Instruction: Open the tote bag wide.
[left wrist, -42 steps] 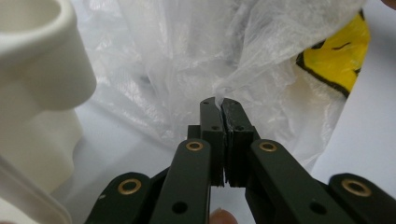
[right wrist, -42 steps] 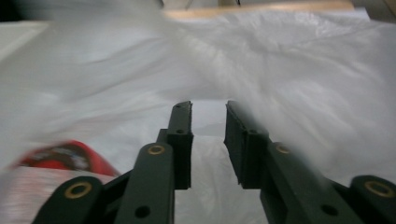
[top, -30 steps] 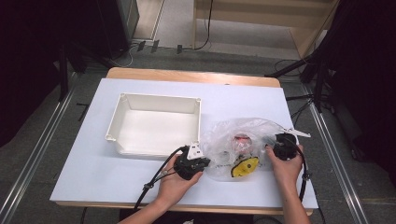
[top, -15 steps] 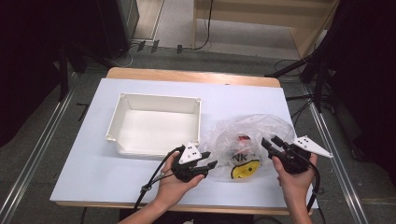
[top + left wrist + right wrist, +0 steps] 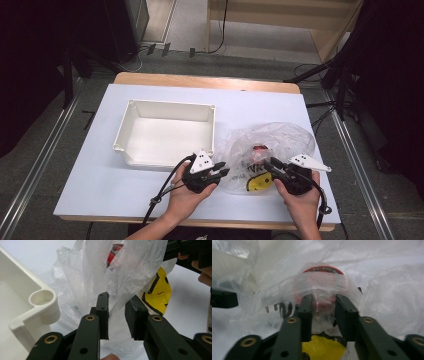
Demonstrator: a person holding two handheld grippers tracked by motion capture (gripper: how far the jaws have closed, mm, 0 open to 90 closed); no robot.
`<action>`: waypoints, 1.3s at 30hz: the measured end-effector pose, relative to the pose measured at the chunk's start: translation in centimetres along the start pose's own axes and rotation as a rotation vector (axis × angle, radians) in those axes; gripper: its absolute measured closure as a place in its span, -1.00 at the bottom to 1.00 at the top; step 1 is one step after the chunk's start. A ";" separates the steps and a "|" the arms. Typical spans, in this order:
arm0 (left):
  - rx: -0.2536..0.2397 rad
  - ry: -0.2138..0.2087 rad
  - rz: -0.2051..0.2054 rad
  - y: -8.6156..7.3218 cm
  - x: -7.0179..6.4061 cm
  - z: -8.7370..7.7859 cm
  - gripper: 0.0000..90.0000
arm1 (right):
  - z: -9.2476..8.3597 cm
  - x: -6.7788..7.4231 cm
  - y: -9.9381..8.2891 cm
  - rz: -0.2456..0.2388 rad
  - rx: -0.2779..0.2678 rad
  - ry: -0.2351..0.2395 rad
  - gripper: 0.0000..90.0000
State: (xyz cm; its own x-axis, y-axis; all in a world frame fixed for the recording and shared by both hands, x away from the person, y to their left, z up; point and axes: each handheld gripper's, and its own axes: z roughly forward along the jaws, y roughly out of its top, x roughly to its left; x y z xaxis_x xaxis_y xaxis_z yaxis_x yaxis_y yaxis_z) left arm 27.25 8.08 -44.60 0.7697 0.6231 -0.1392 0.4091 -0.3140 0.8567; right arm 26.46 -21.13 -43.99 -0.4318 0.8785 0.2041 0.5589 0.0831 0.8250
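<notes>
Bag: plastic bag (image 5: 270,150) lies between both grippers; nearer the left
Left gripper (image 5: 117,315): fingers closing, film between, gap remaining
Right gripper (image 5: 323,312): fingers closing, part-open astride film

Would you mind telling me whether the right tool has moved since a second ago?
Yes. In the high view the right tool has drawn back toward the table's near edge, off the plastic bag, its jaws just closing.

Even overhead light on the white table (image 5: 150,195); surrounding floor dark. Soft shadows. Plastic bag (image 5: 387,290) glares, washed out. Right gripper view blurred; left gripper view sharper.
</notes>
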 end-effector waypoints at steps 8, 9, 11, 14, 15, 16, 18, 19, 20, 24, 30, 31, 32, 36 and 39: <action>0.013 -0.003 -0.015 -0.1 0.2 0.3 0.71 | 1.7 -0.8 -1.4 -0.014 0.117 0.028 1.00; 0.015 -0.002 -0.015 -0.2 0.2 0.4 0.71 | 2.0 -0.8 -1.6 -0.021 0.134 0.029 1.00; 0.022 0.000 -0.019 -0.2 0.2 0.5 0.71 | 2.5 -0.9 -1.9 -0.027 0.172 0.024 1.00; 0.043 0.003 -0.030 -0.4 0.3 0.8 0.67 | 3.2 -1.1 -2.3 -0.026 0.223 0.018 1.00; 0.043 0.005 -0.034 -0.5 0.3 0.9 0.66 | 3.5 -1.2 -2.4 -0.024 0.238 0.019 1.00; 0.044 0.005 -0.037 -0.5 0.3 0.9 0.65 | 3.5 -1.2 -2.4 -0.013 0.238 0.026 1.00; 0.050 0.007 -0.039 -0.7 0.3 1.0 0.64 | 3.4 -1.3 -2.3 -0.009 0.251 0.026 1.00; 0.052 0.006 -0.040 -0.7 0.3 1.1 0.63 | 3.3 -1.3 -2.3 -0.009 0.254 0.027 1.00; 0.057 0.010 -0.037 -0.8 0.3 1.2 0.63 | 3.2 -1.2 -2.3 -0.010 0.255 0.024 1.00; 0.077 0.021 -0.029 -1.0 0.3 1.5 0.65 | 2.0 -0.6 -1.4 -0.013 0.155 0.008 0.33; 0.122 0.026 -0.038 -1.5 0.6 2.2 0.84 | -1.5 0.9 1.1 -0.033 -0.040 0.039 0.06; 0.134 0.027 -0.041 -1.6 0.7 2.3 0.87 | -2.1 1.1 1.5 -0.036 -0.068 0.048 0.06; 0.139 0.022 -0.046 -1.7 0.7 2.5 0.89 | -2.6 1.2 1.8 -0.043 -0.097 0.051 0.07; 0.156 0.031 -0.047 -1.8 0.7 2.7 0.91 | -4.3 1.7 3.3 -0.071 -0.206 0.041 0.11; 0.158 0.033 -0.049 -1.8 0.7 2.9 0.91 | -5.0 1.7 4.5 -0.085 -0.275 0.020 0.03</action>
State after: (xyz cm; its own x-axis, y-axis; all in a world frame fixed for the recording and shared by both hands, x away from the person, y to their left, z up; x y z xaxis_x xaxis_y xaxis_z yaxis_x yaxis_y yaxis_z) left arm 28.44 7.04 -47.70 0.7314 0.6628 -0.1604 0.5198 -0.3895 0.7603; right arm 24.71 -21.58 -37.25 -0.4847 0.8640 0.1363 0.3085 0.0230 0.9510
